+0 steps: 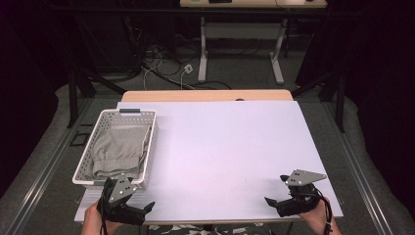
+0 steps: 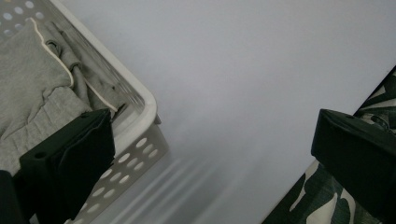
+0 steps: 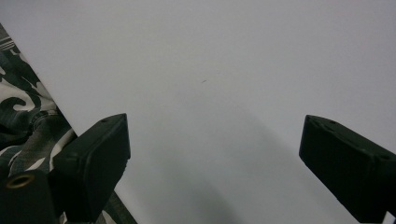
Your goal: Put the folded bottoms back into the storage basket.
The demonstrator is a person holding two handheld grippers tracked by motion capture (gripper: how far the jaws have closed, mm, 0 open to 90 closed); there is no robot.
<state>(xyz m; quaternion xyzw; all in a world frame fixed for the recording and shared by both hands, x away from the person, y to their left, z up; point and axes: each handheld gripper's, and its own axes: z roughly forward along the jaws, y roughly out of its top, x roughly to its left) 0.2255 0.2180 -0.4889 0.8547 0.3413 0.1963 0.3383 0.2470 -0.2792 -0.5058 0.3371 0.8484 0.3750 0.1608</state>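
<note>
White table: both tools low, jaws apart

Left gripper has its jaws spread wide with nothing between them. One jaw sits right over the corner of the white perforated basket, which holds crumpled grey clothing with a pale drawstring. The other jaw hangs past the white table's edge, over camo-print fabric.

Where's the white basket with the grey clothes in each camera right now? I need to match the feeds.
High view: the white basket stands on the table's left side, just ahead of the left gripper.
Left gripper view: upper left corner, its near corner by the left jaw.
Right gripper view: not in it.
Shared landmark: the white tabletop.
</note>
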